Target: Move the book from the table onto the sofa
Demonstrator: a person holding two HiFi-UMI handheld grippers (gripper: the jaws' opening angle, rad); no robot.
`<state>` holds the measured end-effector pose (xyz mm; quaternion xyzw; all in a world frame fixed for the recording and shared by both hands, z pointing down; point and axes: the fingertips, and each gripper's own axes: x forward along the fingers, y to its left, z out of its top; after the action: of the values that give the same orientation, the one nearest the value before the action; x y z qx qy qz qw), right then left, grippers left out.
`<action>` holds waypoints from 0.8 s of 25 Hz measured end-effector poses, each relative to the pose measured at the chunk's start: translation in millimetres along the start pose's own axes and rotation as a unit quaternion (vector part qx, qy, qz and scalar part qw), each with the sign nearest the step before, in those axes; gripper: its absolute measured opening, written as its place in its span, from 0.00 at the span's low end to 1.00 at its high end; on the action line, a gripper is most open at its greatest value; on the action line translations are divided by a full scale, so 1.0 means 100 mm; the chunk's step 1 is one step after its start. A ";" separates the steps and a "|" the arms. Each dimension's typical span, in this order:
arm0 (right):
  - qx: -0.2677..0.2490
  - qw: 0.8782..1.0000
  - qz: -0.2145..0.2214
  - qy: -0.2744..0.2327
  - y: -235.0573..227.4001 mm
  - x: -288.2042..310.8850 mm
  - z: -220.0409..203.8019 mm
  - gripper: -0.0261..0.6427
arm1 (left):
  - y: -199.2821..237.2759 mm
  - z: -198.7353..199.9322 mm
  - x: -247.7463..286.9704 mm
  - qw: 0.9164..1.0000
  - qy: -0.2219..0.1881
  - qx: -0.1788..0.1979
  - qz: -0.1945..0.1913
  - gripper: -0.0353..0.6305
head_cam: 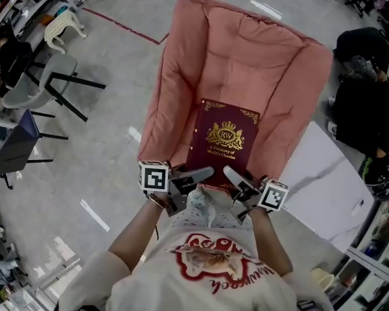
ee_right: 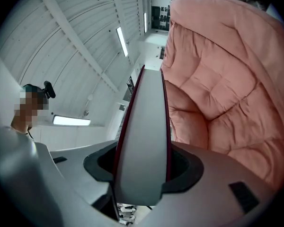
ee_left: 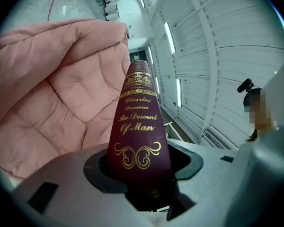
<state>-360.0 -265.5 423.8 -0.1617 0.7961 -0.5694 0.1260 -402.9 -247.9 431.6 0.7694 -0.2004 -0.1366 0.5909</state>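
A maroon book (head_cam: 220, 138) with a gold crest lies flat over the seat of the pink sofa (head_cam: 181, 63), cover up. My left gripper (head_cam: 204, 173) is shut on the book's near left corner, at the spine end. In the left gripper view the gold-lettered spine (ee_left: 138, 126) stands between the jaws. My right gripper (head_cam: 232, 174) is shut on the near right corner. The right gripper view shows the white page edge (ee_right: 144, 141) clamped between its jaws, with the sofa cushion (ee_right: 227, 79) to the right.
A white table (head_cam: 327, 186) stands to the right of the sofa. Grey chairs (head_cam: 45, 83) sit at the left on the grey floor. Dark bags (head_cam: 366, 102) lie at the far right. The sofa's raised arms flank the book on both sides.
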 end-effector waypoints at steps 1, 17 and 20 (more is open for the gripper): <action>0.000 1.000 -0.003 -0.001 -0.07 -0.02 -0.01 0.39 | 0.06 -0.02 0.01 1.000 0.004 -0.003 0.000 0.42; 0.030 0.999 -0.033 -0.007 -1.18 -0.04 -0.26 0.39 | 1.15 -0.24 0.14 0.999 0.024 -0.038 0.004 0.42; 0.044 0.998 -0.042 -0.003 -1.44 0.06 -0.36 0.39 | 1.43 -0.24 0.08 0.998 0.026 -0.049 0.009 0.42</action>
<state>-362.7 -279.3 571.9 -0.1913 0.7623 -0.6082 0.1110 -406.2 -262.9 575.9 0.7409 -0.1849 -0.1207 0.6342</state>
